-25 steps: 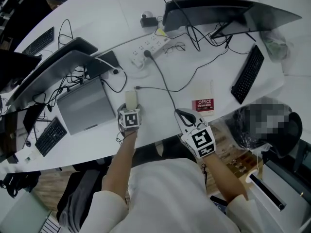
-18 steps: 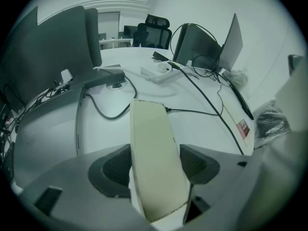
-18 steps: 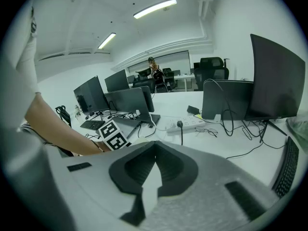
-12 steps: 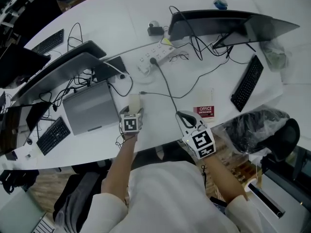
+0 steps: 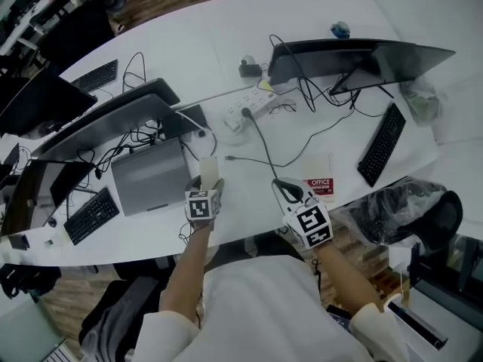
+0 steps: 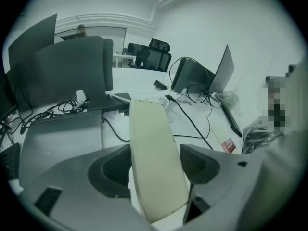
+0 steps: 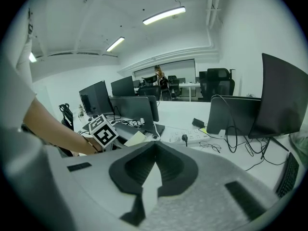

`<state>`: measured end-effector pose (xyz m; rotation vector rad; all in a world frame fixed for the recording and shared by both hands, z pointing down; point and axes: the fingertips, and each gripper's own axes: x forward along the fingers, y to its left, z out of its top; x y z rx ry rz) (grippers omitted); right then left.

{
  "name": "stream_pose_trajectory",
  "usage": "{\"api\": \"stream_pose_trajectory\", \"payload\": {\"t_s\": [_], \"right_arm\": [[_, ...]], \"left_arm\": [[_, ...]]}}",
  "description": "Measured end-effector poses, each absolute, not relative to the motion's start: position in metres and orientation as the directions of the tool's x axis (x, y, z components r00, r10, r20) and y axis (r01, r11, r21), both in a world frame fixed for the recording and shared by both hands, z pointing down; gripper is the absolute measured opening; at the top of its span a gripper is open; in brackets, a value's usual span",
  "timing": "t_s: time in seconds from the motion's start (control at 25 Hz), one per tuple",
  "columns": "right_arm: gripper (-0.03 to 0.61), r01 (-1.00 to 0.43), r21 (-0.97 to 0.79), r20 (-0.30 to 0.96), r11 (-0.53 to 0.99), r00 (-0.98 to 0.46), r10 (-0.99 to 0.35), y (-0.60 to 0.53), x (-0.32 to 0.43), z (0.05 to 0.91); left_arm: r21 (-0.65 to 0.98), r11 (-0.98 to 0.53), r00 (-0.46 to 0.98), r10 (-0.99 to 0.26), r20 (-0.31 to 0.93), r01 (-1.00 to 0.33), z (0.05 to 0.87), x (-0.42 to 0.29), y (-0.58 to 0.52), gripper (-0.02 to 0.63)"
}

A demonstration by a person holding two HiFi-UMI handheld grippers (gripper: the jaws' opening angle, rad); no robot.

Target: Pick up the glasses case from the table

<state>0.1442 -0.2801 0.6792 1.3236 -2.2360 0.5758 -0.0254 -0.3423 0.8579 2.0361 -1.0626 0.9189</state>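
Note:
The cream glasses case (image 5: 209, 170) is clamped between the jaws of my left gripper (image 5: 207, 181) and hangs above the white table (image 5: 181, 44), in front of the closed laptop. In the left gripper view the case (image 6: 154, 158) stands on edge between the two dark pads and reaches out past them. My right gripper (image 5: 286, 190) hovers over the table's front edge with its jaws shut and nothing in them (image 7: 155, 146). From the right gripper view the case (image 7: 136, 138) and the left marker cube (image 7: 104, 132) show at the left.
A grey laptop (image 5: 147, 176) lies left of the case. A power strip (image 5: 245, 110) with a black cable, spectacles (image 5: 283, 108), a red and white booklet (image 5: 318, 185), keyboards (image 5: 385, 143) and monitors (image 5: 355, 55) share the table. A black bag (image 5: 400, 206) sits at the right.
My left gripper has risen with the glasses case, lifting it off the table. The right gripper has come up a little, still shut.

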Motion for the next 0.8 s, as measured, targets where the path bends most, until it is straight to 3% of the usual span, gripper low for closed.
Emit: {"api": "stream_pose_trajectory", "payload": {"t_s": [0.8], "right_arm": [[-0.002, -0.88, -0.074, 0.512, 0.469, -0.437, -0.74, -0.269, 0.129, 0.62]], "left_arm": [[0.239, -0.504, 0.531, -0.583, 0.616, -0.83, 0.711, -0.066, -0.333, 0.311]]}}
